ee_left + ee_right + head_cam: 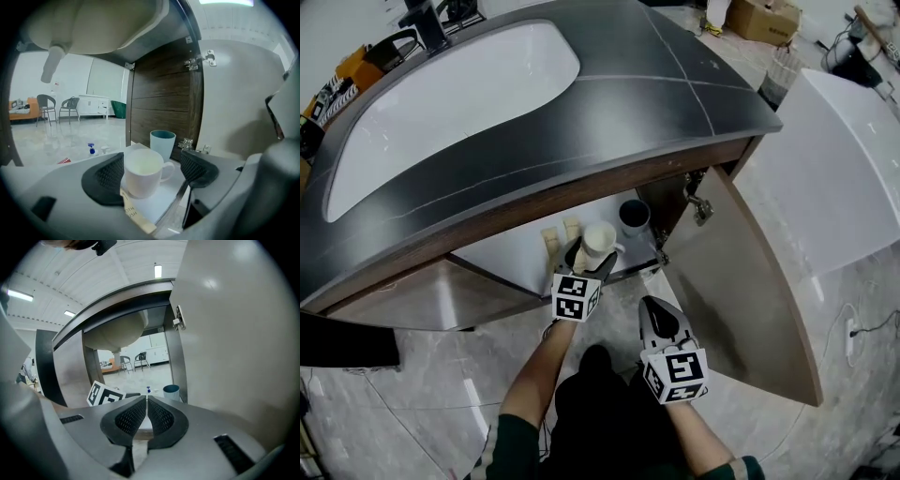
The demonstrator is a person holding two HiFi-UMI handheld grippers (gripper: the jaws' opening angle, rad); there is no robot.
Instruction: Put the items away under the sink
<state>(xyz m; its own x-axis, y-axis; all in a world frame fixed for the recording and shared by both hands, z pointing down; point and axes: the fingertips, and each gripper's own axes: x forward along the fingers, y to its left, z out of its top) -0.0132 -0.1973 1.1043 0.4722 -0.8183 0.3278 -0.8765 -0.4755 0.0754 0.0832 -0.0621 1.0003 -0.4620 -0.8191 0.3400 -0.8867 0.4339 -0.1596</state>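
One white mug stands between the left gripper's spread jaws, a teal cup behind it. The right gripper is clenched, empty.

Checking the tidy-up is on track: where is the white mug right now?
Head view, centre: the white mug stands on the cabinet shelf under the sink, between the left gripper's open jaws, with the blue cup just behind-right.

Cardboard box on floor, two chairs
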